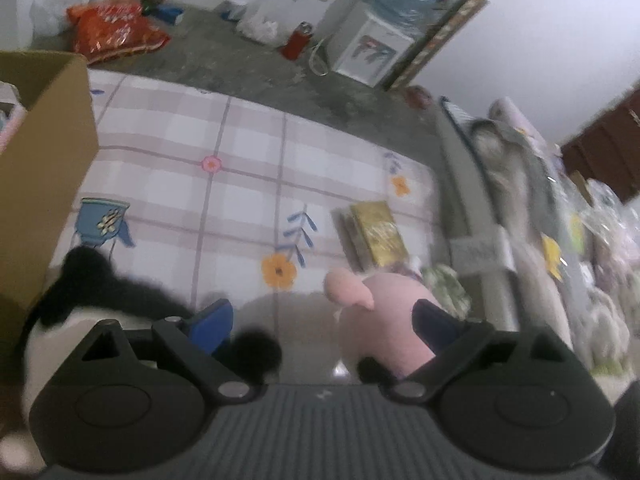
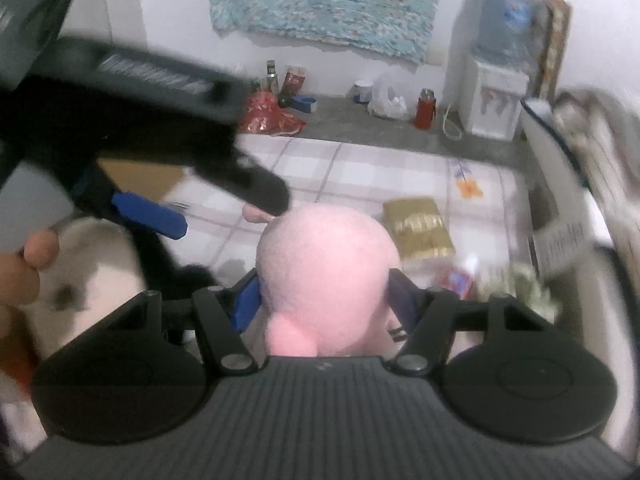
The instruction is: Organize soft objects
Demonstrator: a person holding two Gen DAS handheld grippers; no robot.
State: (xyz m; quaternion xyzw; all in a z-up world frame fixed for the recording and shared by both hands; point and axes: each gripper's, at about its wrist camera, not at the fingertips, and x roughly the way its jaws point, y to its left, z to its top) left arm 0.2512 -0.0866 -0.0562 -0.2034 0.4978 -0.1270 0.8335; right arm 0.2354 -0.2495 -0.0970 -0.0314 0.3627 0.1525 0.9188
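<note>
A pink plush toy (image 2: 324,276) sits between the blue pads of my right gripper (image 2: 324,304), which is shut on it. The same pink toy (image 1: 384,320) shows at the right finger of my left gripper (image 1: 324,320), which is open and empty. A black-and-white panda plush (image 1: 80,300) lies at the left gripper's left side; it also shows at the left in the right wrist view (image 2: 100,280). The left gripper (image 2: 160,184) crosses the upper left of the right wrist view, above the panda. A cardboard box (image 1: 44,184) stands at the far left.
All lies on a checked floral mat (image 1: 240,168). A gold book (image 1: 380,236) lies on the mat beyond the pink toy. Bedding and plush piles (image 1: 520,220) line the right. A water dispenser (image 1: 372,48), red bottle (image 1: 298,40) and snack bags (image 1: 116,28) stand along the far wall.
</note>
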